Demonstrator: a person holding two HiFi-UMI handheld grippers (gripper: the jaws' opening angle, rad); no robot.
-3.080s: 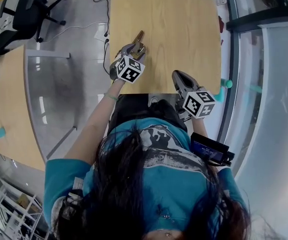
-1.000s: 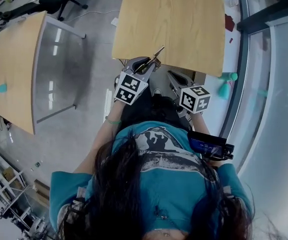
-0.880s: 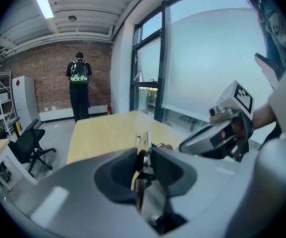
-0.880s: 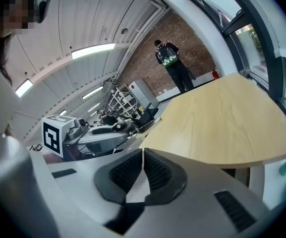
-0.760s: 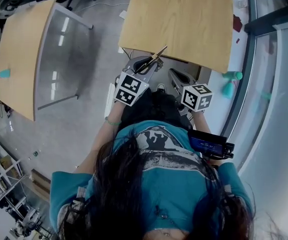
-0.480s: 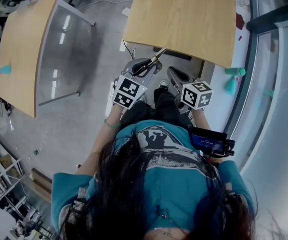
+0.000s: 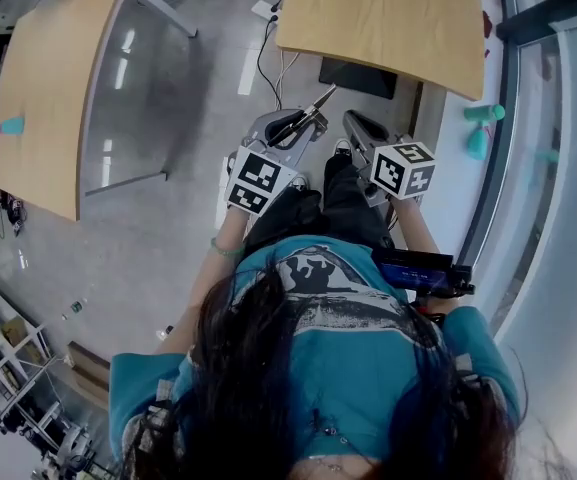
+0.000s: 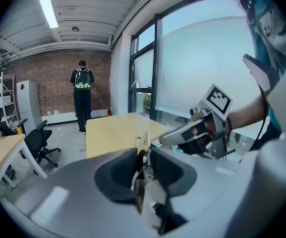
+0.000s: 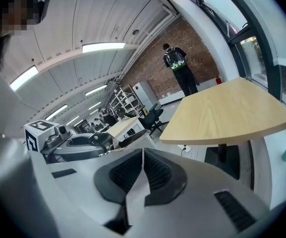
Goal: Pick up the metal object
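Observation:
The metal object (image 7: 309,118), a slim brass-and-steel tool, is clamped in my left gripper (image 7: 290,131) and pokes out past the jaws toward the wooden table (image 7: 388,18). It hangs in the air over the floor, short of the table's near edge. In the left gripper view the metal object (image 8: 142,175) stands upright between the dark pads of the left gripper (image 8: 143,157). My right gripper (image 7: 361,133) is beside it at the right, shut with nothing between its jaws. The right gripper view shows the right gripper (image 9: 143,170) with its pads pressed together.
A second wooden table (image 7: 48,78) stands at the left over grey floor. Teal objects (image 7: 478,128) lie by the window wall at the right. A black office chair (image 8: 36,143) and a standing person with a backpack (image 8: 82,95) are farther off.
The metal object has come up off the table in the left gripper. Both grippers and the person have drawn back, so the table now lies farther ahead.

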